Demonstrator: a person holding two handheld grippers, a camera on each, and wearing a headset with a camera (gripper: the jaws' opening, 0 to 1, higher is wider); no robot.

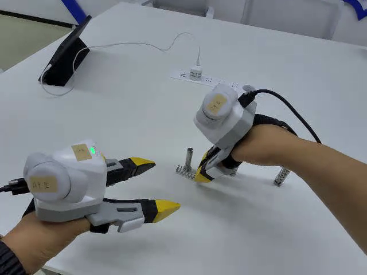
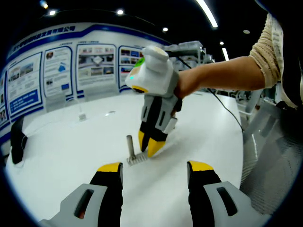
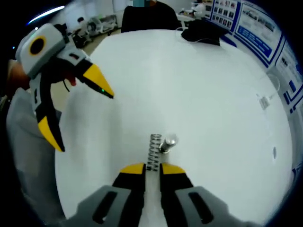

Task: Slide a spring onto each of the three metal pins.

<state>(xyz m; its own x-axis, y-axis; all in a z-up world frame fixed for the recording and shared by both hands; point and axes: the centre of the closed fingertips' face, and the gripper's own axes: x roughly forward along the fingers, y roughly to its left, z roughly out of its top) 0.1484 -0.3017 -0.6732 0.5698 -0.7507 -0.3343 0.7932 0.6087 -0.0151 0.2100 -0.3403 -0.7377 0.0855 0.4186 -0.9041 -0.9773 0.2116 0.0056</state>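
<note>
- Fingers of the right gripper [image 1: 202, 175] are pinching one end of a small coiled metal spring [image 1: 184, 171] in the head view. It is lying flat on the white worktop [image 1: 143, 109], just beside a bare upright metal pin [image 1: 188, 157]. The left gripper [image 1: 156, 186] is hovering well apart, its fingers spread wide and holding nothing. I am counting one bare pin, one loose spring, and a second spring [image 1: 281, 176] standing upright further right, seemingly already on a pin. I cannot make out a third pin.
- Left gripper view: its own fingers are gaping empty and pointing toward the right gripper. One pin is standing there, with one spring lying at its foot.
- Right gripper view: its fingers are clamping almost shut on the spring's near end, and the pin is sitting just beside the far end. Picking up a spring appears to be the step in hand. The next move is calling for lifting the spring, tipping it upright and lining its bore over the pin's top.
</note>
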